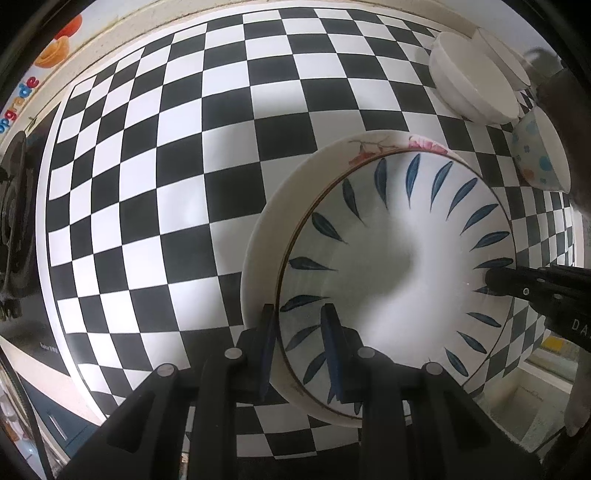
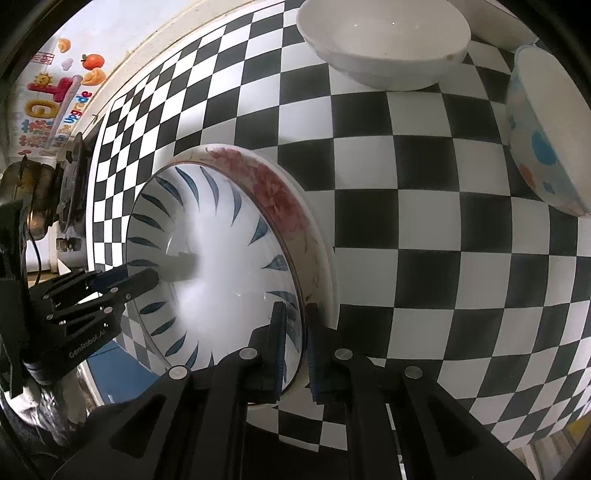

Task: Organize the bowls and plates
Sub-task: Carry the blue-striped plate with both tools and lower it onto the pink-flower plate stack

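A white plate with blue leaves (image 1: 399,251) (image 2: 221,258) lies nested in a wider plate with a pink flower rim (image 1: 258,236) (image 2: 280,192) on the checkered cloth. My left gripper (image 1: 300,332) is shut on the leaf plate's near-left rim, one finger inside and one outside. My right gripper (image 2: 295,332) is shut on the opposite rim in the same way. Each gripper shows in the other's view, the right gripper (image 1: 493,280) at the plate's right edge and the left gripper (image 2: 147,280) at its left edge.
A white bowl (image 1: 472,81) (image 2: 384,44) stands behind the plates, with another white bowl (image 1: 506,55) (image 2: 498,33) behind it. A dotted bowl (image 1: 539,151) (image 2: 543,140) stands to the right. A dark stove burner (image 1: 14,221) (image 2: 70,192) lies beyond the cloth's left edge.
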Demonstrator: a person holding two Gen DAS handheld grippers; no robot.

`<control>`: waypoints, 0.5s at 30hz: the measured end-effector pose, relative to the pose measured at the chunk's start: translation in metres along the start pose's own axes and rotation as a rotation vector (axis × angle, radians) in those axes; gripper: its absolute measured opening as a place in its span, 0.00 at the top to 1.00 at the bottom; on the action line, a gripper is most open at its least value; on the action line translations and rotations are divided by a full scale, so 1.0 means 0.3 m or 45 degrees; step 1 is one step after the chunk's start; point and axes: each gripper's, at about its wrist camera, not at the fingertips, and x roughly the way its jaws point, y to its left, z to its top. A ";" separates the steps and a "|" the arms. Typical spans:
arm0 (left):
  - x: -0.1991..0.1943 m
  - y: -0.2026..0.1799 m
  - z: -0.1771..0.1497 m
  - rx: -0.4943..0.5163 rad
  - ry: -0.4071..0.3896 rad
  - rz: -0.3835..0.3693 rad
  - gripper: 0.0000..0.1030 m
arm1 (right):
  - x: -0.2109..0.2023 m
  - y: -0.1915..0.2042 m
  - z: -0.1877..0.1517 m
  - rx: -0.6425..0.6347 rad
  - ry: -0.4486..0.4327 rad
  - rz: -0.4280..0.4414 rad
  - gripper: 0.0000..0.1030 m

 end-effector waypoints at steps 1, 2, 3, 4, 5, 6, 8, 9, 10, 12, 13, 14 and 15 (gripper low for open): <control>0.004 0.007 0.004 0.000 0.001 0.003 0.78 | -0.003 -0.001 -0.005 0.006 -0.002 -0.002 0.88; 0.006 0.007 0.001 -0.001 0.000 0.009 0.78 | -0.004 0.002 -0.005 0.008 -0.001 -0.008 0.88; 0.008 0.008 -0.004 -0.002 -0.001 0.013 0.78 | -0.004 0.001 -0.007 0.010 0.001 -0.011 0.88; 0.003 0.007 0.000 0.000 -0.001 0.014 0.78 | -0.003 0.003 -0.007 0.013 0.007 -0.014 0.88; 0.000 0.007 0.002 -0.002 -0.001 0.013 0.78 | -0.004 0.004 -0.008 0.012 0.007 -0.017 0.88; -0.002 0.009 0.004 -0.007 0.001 0.010 0.78 | -0.003 0.005 -0.009 0.012 0.005 -0.019 0.88; -0.005 0.014 0.008 -0.016 0.004 0.005 0.78 | -0.004 0.007 -0.010 0.018 0.009 -0.021 0.88; -0.013 0.019 0.016 -0.020 0.003 0.003 0.78 | -0.005 0.008 -0.011 0.019 0.009 -0.024 0.88; -0.019 0.023 0.019 -0.025 0.004 0.001 0.78 | -0.006 0.011 -0.011 0.017 0.007 -0.030 0.88; -0.026 0.028 0.022 -0.032 0.004 0.000 0.78 | -0.009 0.011 -0.014 0.022 0.004 -0.037 0.88; -0.032 0.033 0.023 -0.034 0.002 -0.001 0.78 | -0.008 0.010 -0.015 0.020 0.003 -0.040 0.88; -0.034 0.034 0.021 -0.036 0.000 -0.003 0.78 | -0.011 0.013 -0.016 0.018 -0.003 -0.049 0.88; -0.034 0.034 0.019 -0.040 -0.001 -0.003 0.78 | -0.014 0.014 -0.017 0.016 -0.006 -0.054 0.88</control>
